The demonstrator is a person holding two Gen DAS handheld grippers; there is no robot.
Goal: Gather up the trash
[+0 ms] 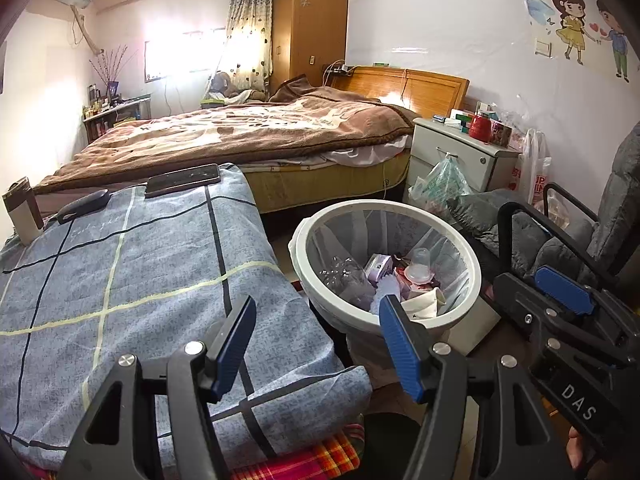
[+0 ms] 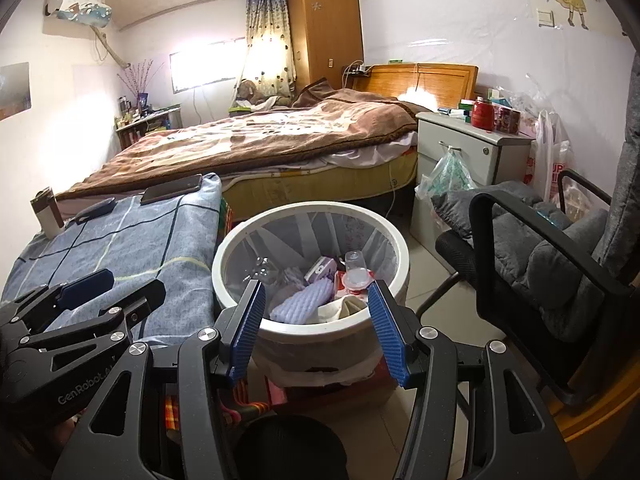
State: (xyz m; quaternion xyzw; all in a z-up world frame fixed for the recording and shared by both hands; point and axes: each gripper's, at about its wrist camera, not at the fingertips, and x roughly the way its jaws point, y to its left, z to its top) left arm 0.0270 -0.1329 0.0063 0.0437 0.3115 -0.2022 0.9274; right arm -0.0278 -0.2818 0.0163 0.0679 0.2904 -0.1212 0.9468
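A round white trash bin [image 1: 308,256] with a clear liner stands on the floor between the covered table and the chair; it also shows in the right wrist view [image 2: 236,240]. It holds trash: a plastic bottle [image 1: 346,274], a purple box [image 1: 378,266], a clear cup [image 2: 354,268], a lilac ribbed pad [image 2: 308,300] and white paper [image 1: 424,304]. My left gripper [image 1: 318,320] is open and empty, over the table's right edge next to the bin. My right gripper [image 2: 316,300] is open and empty, just in front of the bin's near rim.
A table under a blue plaid cloth [image 1: 120,280] carries a phone [image 1: 182,180], a dark case [image 1: 82,206] and a brown-and-white cup [image 1: 22,212]. A grey padded chair [image 2: 560,248] stands to the right. Behind are the bed [image 1: 240,132], a white nightstand [image 1: 452,152] and hanging plastic bags [image 1: 442,184].
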